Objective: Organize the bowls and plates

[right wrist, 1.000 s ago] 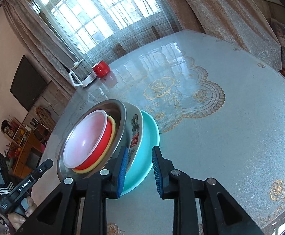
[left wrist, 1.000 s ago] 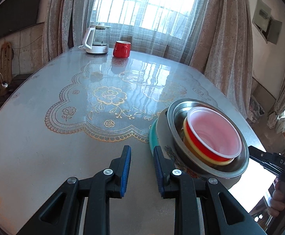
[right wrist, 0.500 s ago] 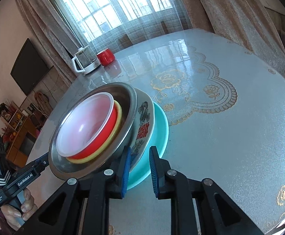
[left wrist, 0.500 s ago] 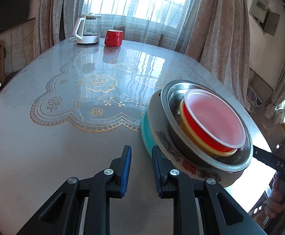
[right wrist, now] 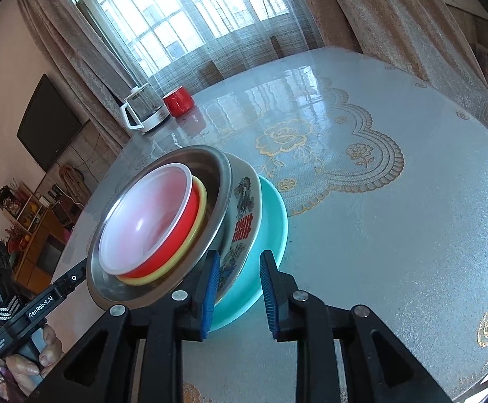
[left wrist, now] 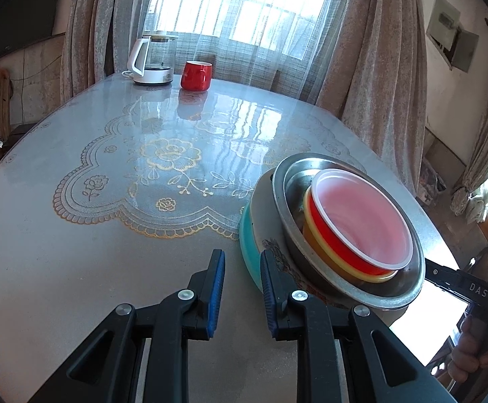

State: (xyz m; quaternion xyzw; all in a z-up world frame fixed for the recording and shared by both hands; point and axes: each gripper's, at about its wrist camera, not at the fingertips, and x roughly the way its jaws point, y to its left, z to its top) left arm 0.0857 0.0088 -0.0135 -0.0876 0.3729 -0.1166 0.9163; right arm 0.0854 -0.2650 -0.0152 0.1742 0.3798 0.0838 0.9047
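Note:
A nested stack stands on the table: a teal plate [left wrist: 245, 245] [right wrist: 267, 235] at the bottom, a white patterned bowl [right wrist: 244, 215], a steel bowl [left wrist: 408, 288] [right wrist: 210, 174], then a yellow, a red [left wrist: 344, 245] [right wrist: 163, 255] and a translucent bowl [left wrist: 361, 215] [right wrist: 143, 221] inside. My left gripper [left wrist: 242, 270] is open and empty beside the stack's left edge. My right gripper [right wrist: 238, 277] is open, its jaws on either side of the rims of the teal plate and the white bowl.
A glass kettle [left wrist: 153, 60] [right wrist: 143, 110] and a red mug [left wrist: 196, 75] [right wrist: 178, 100] stand at the table's far edge by the curtained window. A gold-patterned lace mat [left wrist: 163, 181] covers the table's middle.
Both grippers have opened a little wider. The left view has drawn back slightly and the right gripper has closed in on the stack's rims. The stack has not moved.

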